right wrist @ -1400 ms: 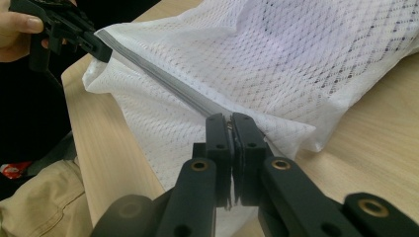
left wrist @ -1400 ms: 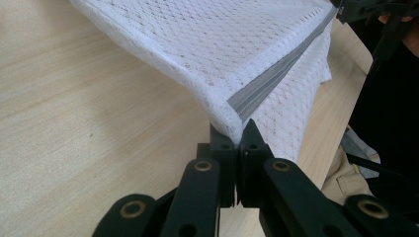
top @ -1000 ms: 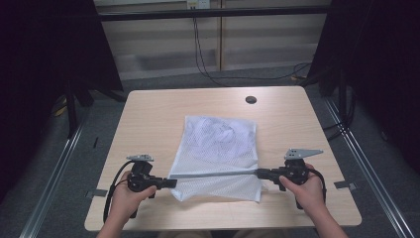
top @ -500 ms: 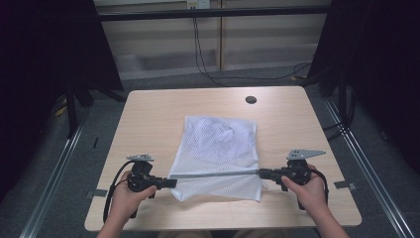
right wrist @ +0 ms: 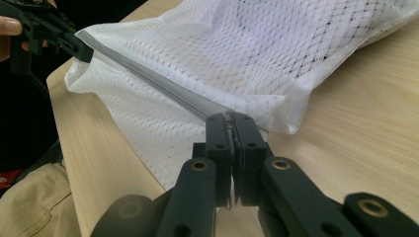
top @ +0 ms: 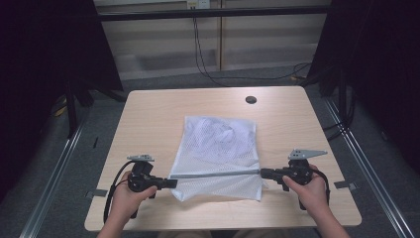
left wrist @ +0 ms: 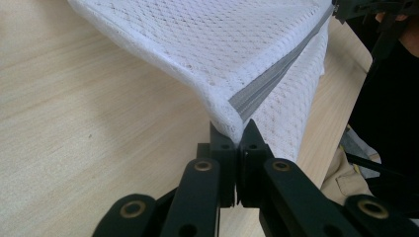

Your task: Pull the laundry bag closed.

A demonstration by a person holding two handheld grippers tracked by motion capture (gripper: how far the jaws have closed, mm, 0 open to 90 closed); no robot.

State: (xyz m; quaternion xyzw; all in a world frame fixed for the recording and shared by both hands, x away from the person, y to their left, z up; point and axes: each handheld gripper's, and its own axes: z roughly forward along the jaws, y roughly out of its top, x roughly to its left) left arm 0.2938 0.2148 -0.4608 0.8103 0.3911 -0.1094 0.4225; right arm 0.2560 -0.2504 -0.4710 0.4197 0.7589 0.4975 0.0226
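A white mesh bag (top: 220,148) with a grey zipper (top: 218,174) lies on the wooden table (top: 148,124), something white bunched inside it. My left gripper (top: 172,183) is shut on the zipper's left end, and in the left gripper view (left wrist: 238,129) its jaws pinch the bag's (left wrist: 237,44) corner where the zipper (left wrist: 269,84) starts. My right gripper (top: 263,173) is shut on the zipper's right end; the right gripper view (right wrist: 232,116) shows its jaws clamped on the zipper (right wrist: 163,86) at the bag's (right wrist: 276,54) edge. The zipper is pulled taut between them, lifted just off the table.
A small dark round hole (top: 251,99) sits near the table's far edge. Metal rails (top: 59,168) run along the floor on both sides. Cables (top: 203,54) hang behind the table. The person's legs in tan trousers (right wrist: 29,207) are at the near edge.
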